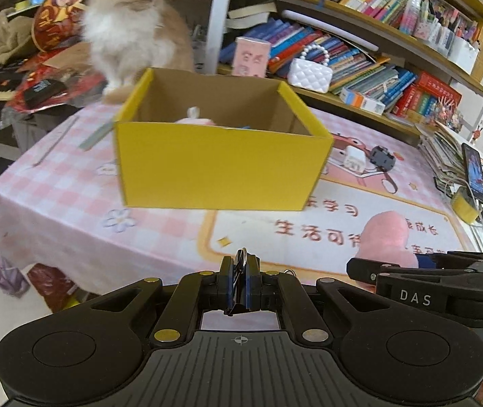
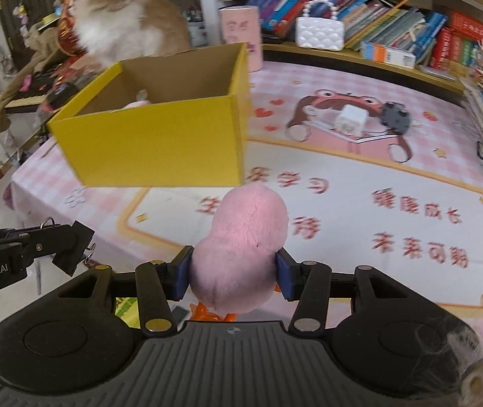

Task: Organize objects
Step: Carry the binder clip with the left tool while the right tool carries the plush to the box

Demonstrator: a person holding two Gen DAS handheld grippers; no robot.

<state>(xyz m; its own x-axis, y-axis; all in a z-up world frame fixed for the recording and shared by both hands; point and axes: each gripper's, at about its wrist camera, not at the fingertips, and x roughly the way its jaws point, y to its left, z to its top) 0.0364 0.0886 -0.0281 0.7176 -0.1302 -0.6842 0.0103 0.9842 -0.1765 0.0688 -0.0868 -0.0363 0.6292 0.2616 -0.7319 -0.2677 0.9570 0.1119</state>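
Observation:
An open yellow cardboard box [image 1: 221, 166] stands on the pink tablecloth and also shows in the right wrist view [image 2: 153, 142]. A pink soft item [image 1: 195, 120] lies inside it. My left gripper [image 1: 239, 279] is shut on a metal key ring [image 1: 241, 259], held in front of the box. My right gripper [image 2: 233, 271] is shut on a pink plush toy [image 2: 241, 247] with orange feet, to the right of the left gripper. The plush also shows in the left wrist view [image 1: 385, 237].
A fluffy orange-and-white cat [image 1: 133, 30] sits behind the box. A white charger [image 2: 351, 117] and a black round gadget [image 2: 395, 115] lie on the table right of the box. Bookshelves [image 1: 360, 54] run along the back. A phone [image 1: 475, 173] leans at right.

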